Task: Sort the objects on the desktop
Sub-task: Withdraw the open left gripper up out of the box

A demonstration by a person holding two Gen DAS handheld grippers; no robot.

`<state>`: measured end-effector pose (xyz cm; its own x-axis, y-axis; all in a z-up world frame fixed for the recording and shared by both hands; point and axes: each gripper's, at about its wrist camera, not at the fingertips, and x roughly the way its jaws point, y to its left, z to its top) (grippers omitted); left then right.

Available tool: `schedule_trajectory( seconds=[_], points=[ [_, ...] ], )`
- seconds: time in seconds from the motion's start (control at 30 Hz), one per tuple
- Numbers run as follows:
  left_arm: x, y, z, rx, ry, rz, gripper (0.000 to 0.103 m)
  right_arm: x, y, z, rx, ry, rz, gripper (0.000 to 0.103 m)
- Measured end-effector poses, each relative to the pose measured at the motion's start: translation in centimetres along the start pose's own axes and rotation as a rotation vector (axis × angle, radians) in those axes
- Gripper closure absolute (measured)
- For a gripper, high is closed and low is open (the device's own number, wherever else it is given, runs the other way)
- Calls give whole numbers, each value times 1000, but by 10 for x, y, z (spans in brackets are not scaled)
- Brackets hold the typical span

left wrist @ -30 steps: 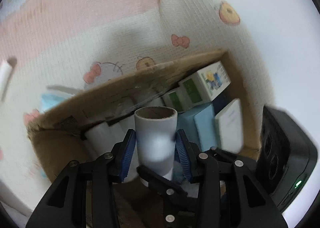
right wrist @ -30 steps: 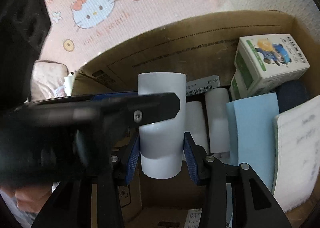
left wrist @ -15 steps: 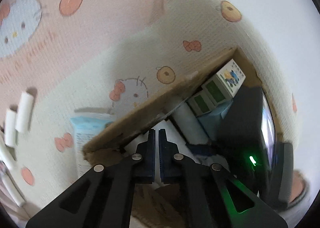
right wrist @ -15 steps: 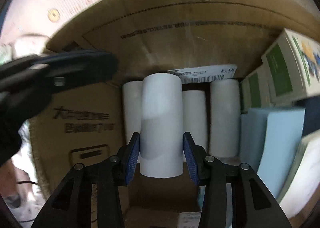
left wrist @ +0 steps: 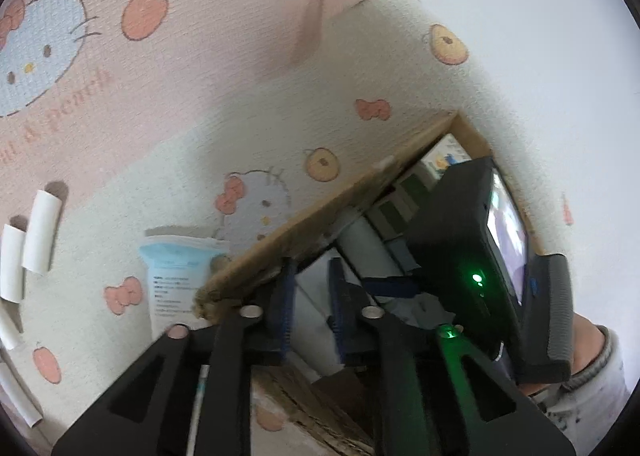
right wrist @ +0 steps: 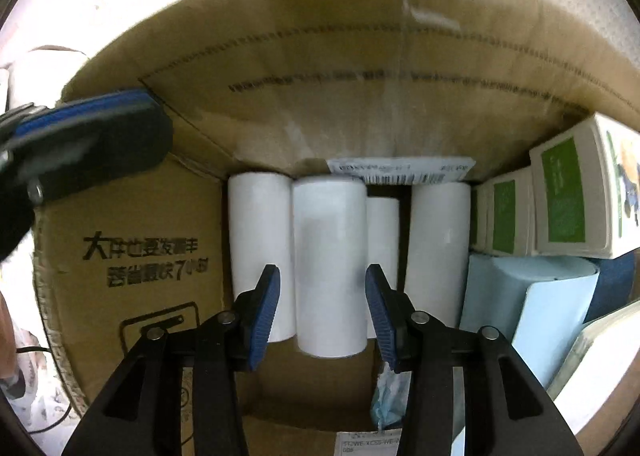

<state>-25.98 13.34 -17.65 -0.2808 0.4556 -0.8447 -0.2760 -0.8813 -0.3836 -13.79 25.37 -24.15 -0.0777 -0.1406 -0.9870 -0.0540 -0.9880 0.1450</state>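
Gripped between the blue pads of my right gripper [right wrist: 323, 296] is a white paper roll [right wrist: 330, 268], pointing straight down into the cardboard box [right wrist: 320, 67]. It hangs just in front of three more white rolls [right wrist: 258, 248] lying side by side on the box floor. My left gripper [left wrist: 311, 270] hovers over the box's near wall [left wrist: 320, 211]. Its jaws are opening, with nothing between them. One of its fingers [right wrist: 84, 143] shows at the left in the right wrist view.
The box's right side holds green-and-white cartons [right wrist: 560, 195], light blue packs [right wrist: 520, 296] and a notebook. Outside it, on the patterned tablecloth [left wrist: 160, 95], lie a blue-white packet [left wrist: 176, 268] and several white rolls [left wrist: 40, 232]. A person's sleeve [left wrist: 596, 376] holds the right gripper.
A second ago both grippers held the roll. The left let go, shut empty, drew back over the box wall and now stands partly open. The right lowered the roll deeper into the box.
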Motion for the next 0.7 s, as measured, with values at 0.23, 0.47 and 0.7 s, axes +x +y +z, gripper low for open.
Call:
schedule_trajectory(
  seconds=[0.23,0.47,0.7],
  points=[
    [-10,-7,-1,-17,-12,-11,67,-20,2,-9,-2,-33,2,62],
    [-5,-30,0,20,37,-12,70,-38,-15,-36,55,-33,33,62],
    [41,-43,-1,-46,226,-37,96,-29,-37,-53,174,23,175,66]
  ],
)
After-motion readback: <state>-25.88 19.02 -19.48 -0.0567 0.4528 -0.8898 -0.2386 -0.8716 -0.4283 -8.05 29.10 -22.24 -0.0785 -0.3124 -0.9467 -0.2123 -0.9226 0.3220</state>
